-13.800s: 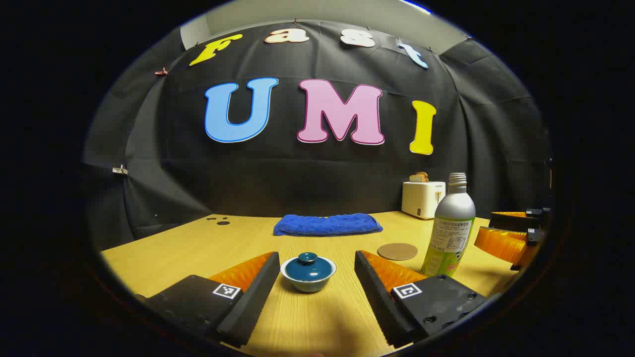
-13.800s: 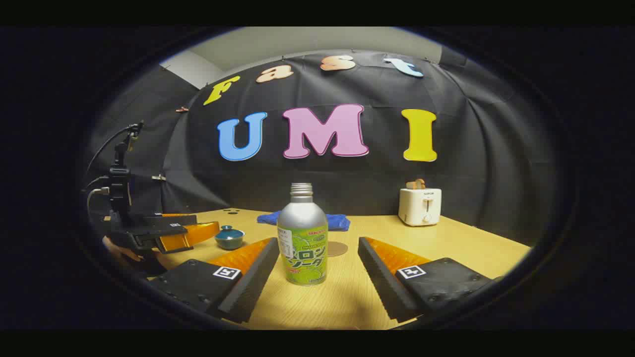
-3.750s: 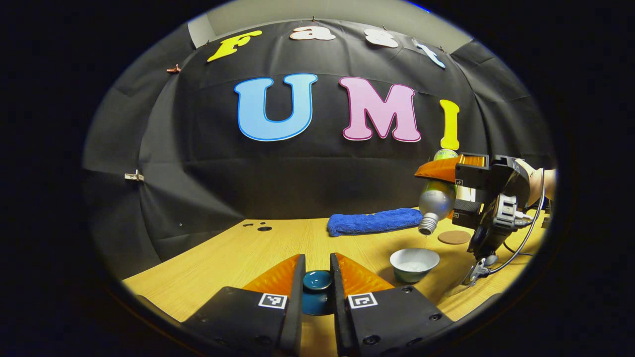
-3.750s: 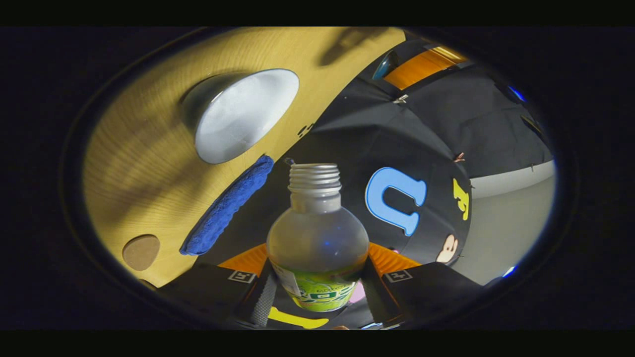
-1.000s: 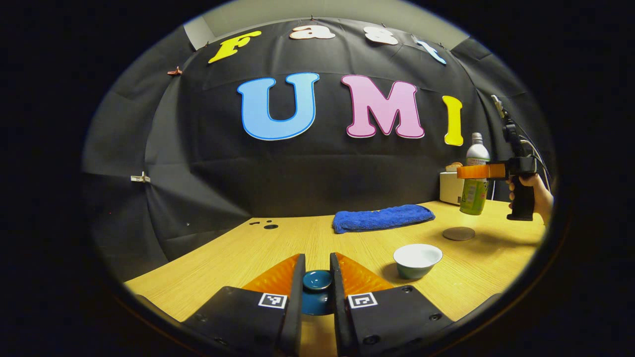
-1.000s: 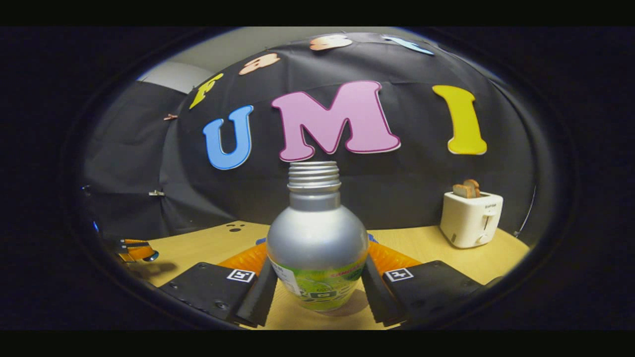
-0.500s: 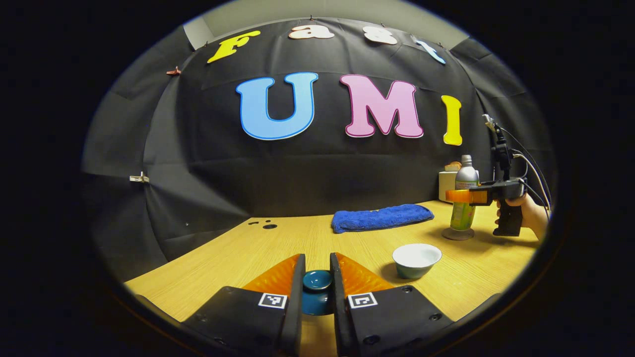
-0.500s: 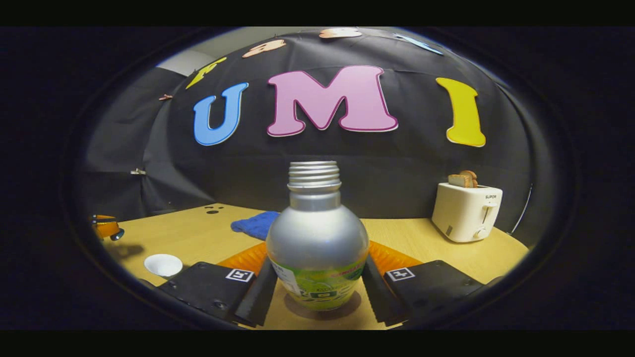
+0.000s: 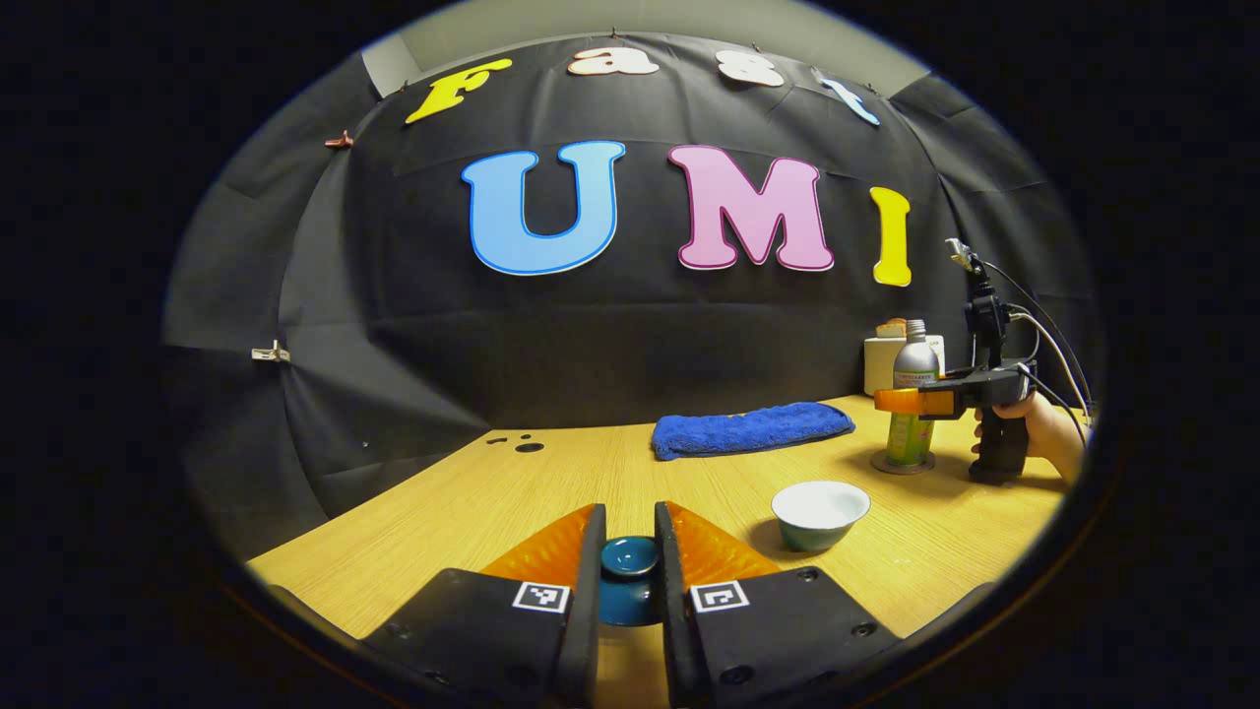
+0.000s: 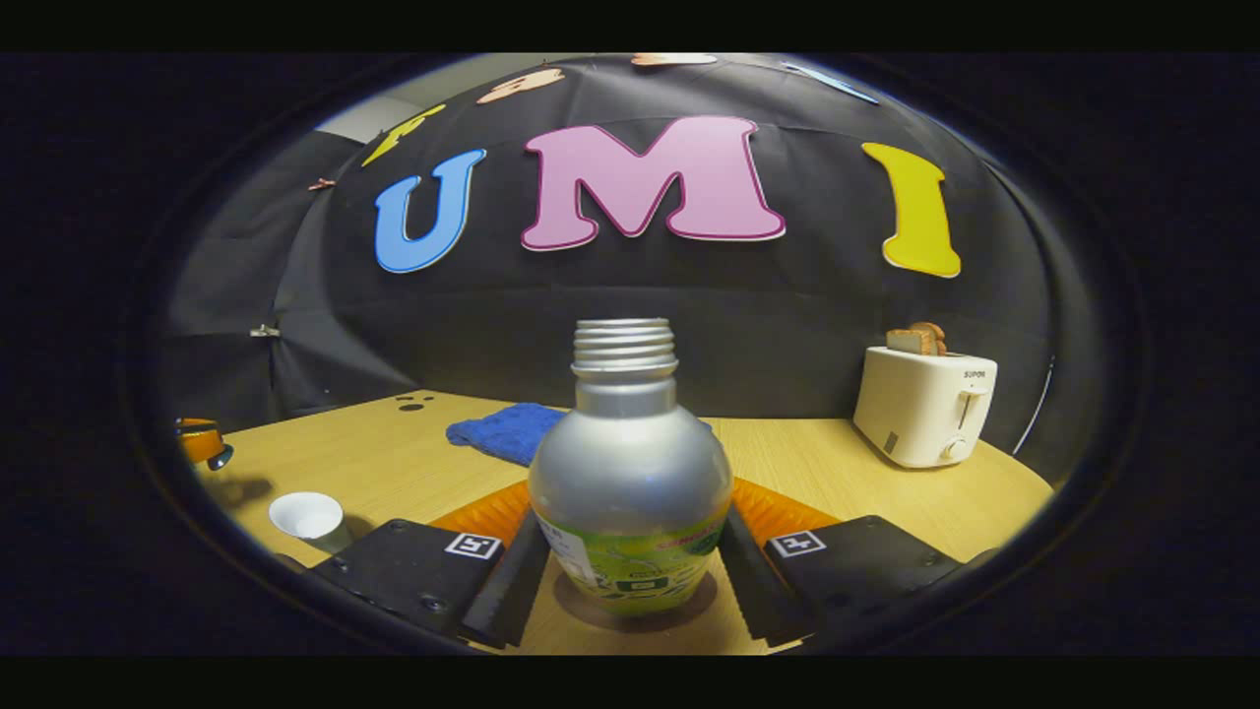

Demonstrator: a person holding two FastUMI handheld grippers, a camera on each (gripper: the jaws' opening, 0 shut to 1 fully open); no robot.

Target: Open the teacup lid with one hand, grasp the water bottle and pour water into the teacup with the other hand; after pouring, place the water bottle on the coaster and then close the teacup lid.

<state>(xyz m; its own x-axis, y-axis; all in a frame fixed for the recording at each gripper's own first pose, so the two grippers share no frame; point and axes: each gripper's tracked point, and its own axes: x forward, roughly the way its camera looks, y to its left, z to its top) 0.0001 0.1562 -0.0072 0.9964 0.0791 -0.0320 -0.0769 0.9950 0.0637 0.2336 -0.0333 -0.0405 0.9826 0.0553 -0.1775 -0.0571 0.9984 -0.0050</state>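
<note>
Pinching the teacup lid (image 9: 628,561) between both fingers, the left gripper (image 9: 628,581) sits low at the near edge of the table (image 9: 472,512) in the left gripper view. The lid is dark blue with a round knob; whether it touches the tabletop cannot be told, since the fingers hide its underside.

Farther off to the right stands the teacup (image 9: 820,513), uncovered, white inside, resting on the table and well apart from the lid. Its contents are not clear at this angle. The right gripper view has the cup at lower left (image 10: 310,517).

Beyond the cup, the water bottle (image 9: 911,406) stands upright on the round brown coaster (image 9: 901,463). The right gripper (image 9: 911,400) is at the bottle, held by a hand (image 9: 1043,433) on its grip. In the right gripper view the fingers of this gripper (image 10: 630,581) press against both sides of the bottle (image 10: 628,483), low on the green label; the open threaded neck points up, and the coaster (image 10: 630,612) shows under the base.

Behind, a folded blue towel (image 9: 753,429) lies near the back edge of the table. A white toaster (image 10: 923,406) with bread in its slots stands at the far right by the black wall.
</note>
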